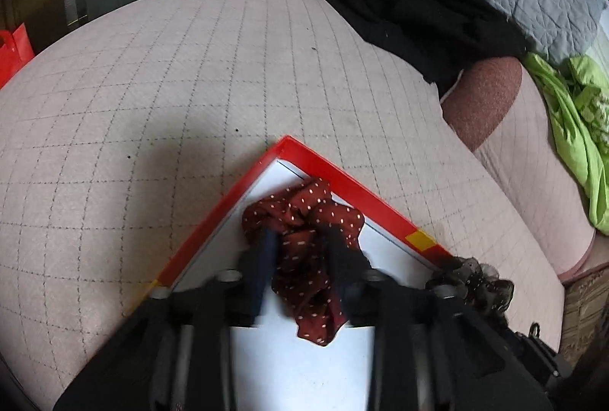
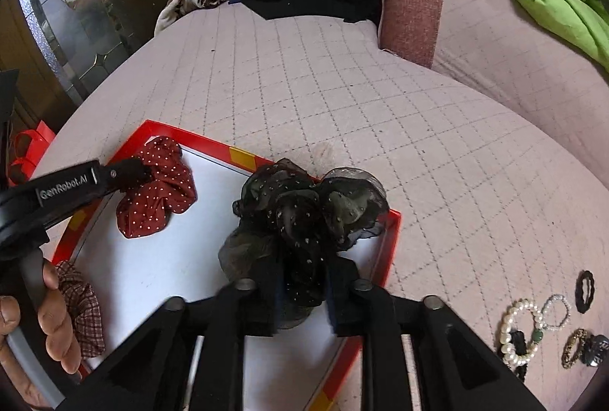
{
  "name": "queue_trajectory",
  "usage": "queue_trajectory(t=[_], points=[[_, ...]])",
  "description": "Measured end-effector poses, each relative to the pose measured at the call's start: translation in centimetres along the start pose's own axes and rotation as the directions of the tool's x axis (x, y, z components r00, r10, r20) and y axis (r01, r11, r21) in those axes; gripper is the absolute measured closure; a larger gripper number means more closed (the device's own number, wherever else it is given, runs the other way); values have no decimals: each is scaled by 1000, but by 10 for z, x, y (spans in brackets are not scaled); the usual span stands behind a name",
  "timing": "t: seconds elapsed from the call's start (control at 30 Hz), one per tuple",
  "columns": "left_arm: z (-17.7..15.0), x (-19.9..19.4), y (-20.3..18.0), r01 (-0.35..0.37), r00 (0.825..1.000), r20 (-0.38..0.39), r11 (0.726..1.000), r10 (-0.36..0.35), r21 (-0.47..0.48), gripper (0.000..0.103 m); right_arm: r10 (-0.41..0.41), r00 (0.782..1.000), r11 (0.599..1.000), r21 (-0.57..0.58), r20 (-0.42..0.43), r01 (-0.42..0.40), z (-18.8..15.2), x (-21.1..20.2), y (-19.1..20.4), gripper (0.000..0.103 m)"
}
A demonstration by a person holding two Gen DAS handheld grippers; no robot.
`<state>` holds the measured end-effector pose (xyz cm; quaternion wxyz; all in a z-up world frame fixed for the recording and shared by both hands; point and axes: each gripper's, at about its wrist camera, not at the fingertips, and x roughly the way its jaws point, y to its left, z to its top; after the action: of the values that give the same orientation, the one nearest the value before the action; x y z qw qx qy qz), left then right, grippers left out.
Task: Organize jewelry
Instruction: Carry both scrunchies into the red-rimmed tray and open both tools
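A shallow red-rimmed tray [image 1: 327,167] [image 2: 394,239] with a white floor lies on the pink quilted bed. My left gripper [image 1: 300,247] is shut on a dark red dotted scrunchie [image 1: 304,216] over the tray's far corner; the scrunchie [image 2: 160,186] and the left gripper [image 2: 129,171] also show in the right wrist view. My right gripper [image 2: 302,281] is shut on a black sheer dotted scrunchie [image 2: 308,209] above the tray's right side; the black scrunchie also shows in the left wrist view [image 1: 475,277]. A plaid scrunchie [image 2: 85,308] lies in the tray's near left corner.
On the bed, right of the tray, lie a pearl bracelet [image 2: 514,331], a clear bead bracelet [image 2: 557,310], a black hair tie [image 2: 585,291] and other small bands [image 2: 574,346]. Black clothing [image 1: 426,22], a green garment [image 1: 574,129] and blankets sit at the back. A red bag [image 1: 15,49] stands left.
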<state>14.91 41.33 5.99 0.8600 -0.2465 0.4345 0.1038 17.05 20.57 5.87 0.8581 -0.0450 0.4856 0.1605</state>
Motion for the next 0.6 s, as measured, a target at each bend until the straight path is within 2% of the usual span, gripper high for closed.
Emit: queue_trajectory(t=[0.03,0.2,0.43,0.6], points=[[0,-2,0,3,1000,7,1000,-2,-3,53,2,1000,1000,3,1,-2,-1,-1,0,71],[-2,-12,-7,15,999,28,1000,-16,22,52,18,1000,1000,23,20,-18,-6,-16,-2,57],[-24,-37,-28,-27,996,83,993,17,119,52,15,999,999,49,51,-17,-44,-67,-17,54],[-56,-76,-59,-77,989,141,969,45,234,52,10,996,995,97,89,-19,-85,-117,-47,50]])
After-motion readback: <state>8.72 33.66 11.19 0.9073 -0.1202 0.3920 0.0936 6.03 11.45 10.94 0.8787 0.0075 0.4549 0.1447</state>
